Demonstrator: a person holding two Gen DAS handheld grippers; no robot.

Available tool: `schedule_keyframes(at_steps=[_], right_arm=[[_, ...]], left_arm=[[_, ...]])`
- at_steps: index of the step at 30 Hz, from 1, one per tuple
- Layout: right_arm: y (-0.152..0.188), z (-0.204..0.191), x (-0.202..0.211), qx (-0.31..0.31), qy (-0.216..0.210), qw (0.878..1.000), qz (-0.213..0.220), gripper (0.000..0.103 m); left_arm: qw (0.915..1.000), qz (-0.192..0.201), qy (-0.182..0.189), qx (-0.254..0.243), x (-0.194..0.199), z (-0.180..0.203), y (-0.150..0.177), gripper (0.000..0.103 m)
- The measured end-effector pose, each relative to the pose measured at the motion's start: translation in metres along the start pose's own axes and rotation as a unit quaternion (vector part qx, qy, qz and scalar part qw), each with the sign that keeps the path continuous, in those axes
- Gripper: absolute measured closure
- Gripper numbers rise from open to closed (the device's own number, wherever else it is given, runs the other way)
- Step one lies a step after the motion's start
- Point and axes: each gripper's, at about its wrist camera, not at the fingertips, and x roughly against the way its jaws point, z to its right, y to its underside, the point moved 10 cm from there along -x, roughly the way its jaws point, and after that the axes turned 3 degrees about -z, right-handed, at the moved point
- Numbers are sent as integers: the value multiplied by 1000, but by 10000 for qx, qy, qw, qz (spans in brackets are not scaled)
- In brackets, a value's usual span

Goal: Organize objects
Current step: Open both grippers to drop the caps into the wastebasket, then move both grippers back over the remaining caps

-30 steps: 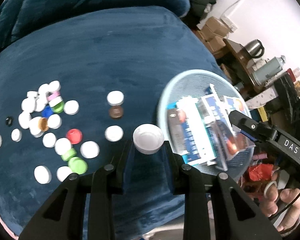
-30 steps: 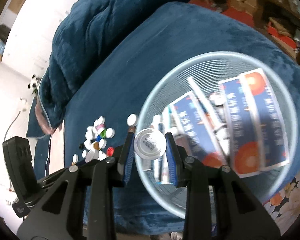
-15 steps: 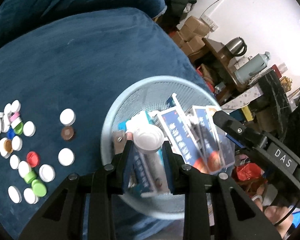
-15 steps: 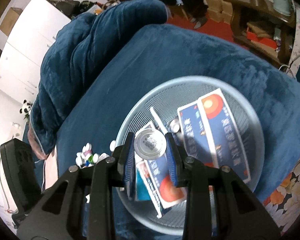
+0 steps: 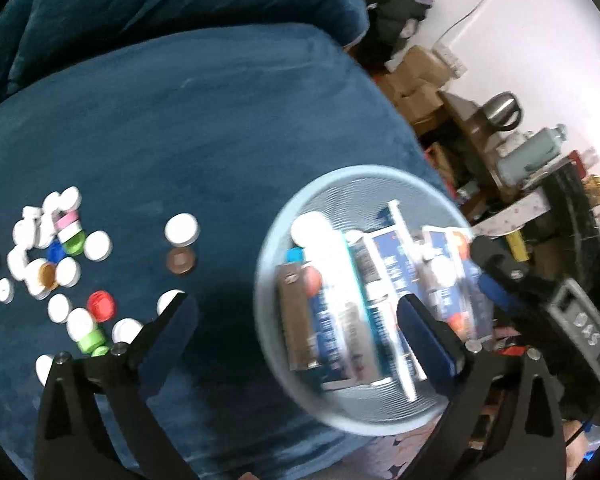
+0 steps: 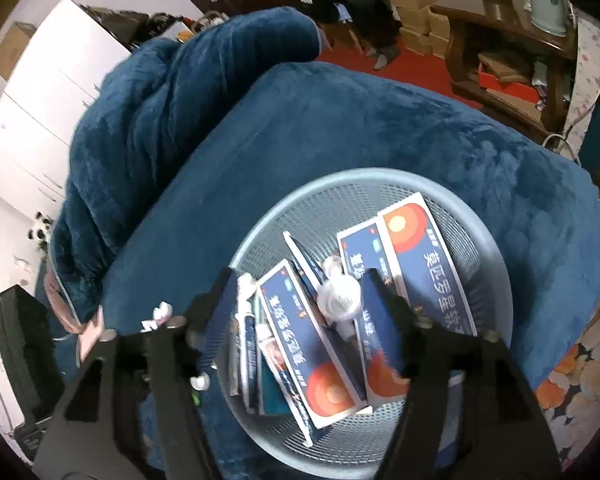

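Observation:
A light blue mesh basket (image 5: pixel 364 174) sits on the blue blanket and holds blue medicine boxes (image 5: pixel 384 272) and tubes. A white cap (image 5: pixel 306 228) lies in it at the far left. My left gripper (image 5: pixel 296 312) is open and empty over the basket's near left rim. My right gripper (image 6: pixel 298 284) is open above the basket (image 6: pixel 496 264); a white cap (image 6: pixel 338 294) sits blurred between its fingers, over the boxes (image 6: pixel 424 256). Many loose caps (image 5: pixel 64 264) lie on the blanket to the left.
A brown cap (image 5: pixel 181 261), a red cap (image 5: pixel 101 305) and green caps (image 5: pixel 90 338) lie among the white ones. The blanket (image 5: pixel 188 120) bunches up at the back. Shelves, boxes and a kettle (image 5: pixel 500 110) stand off the right edge.
Both grippers were shut on white caps over the basket. Both have opened; the left one's cap now lies in the basket, the right one's is loose between its fingers.

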Motion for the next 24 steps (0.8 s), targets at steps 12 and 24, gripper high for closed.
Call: schedule_keyframes(at_steps=[12,24], right_arm=[[12,-3,-11,330,484,9980,-231,0],[30,-26,-29,1121,918,9876,-599,0]], left_arm=[[9988,18,-495,58,8,-35,5,1],[9964,-6,-802,290,16,-76,9,1]])
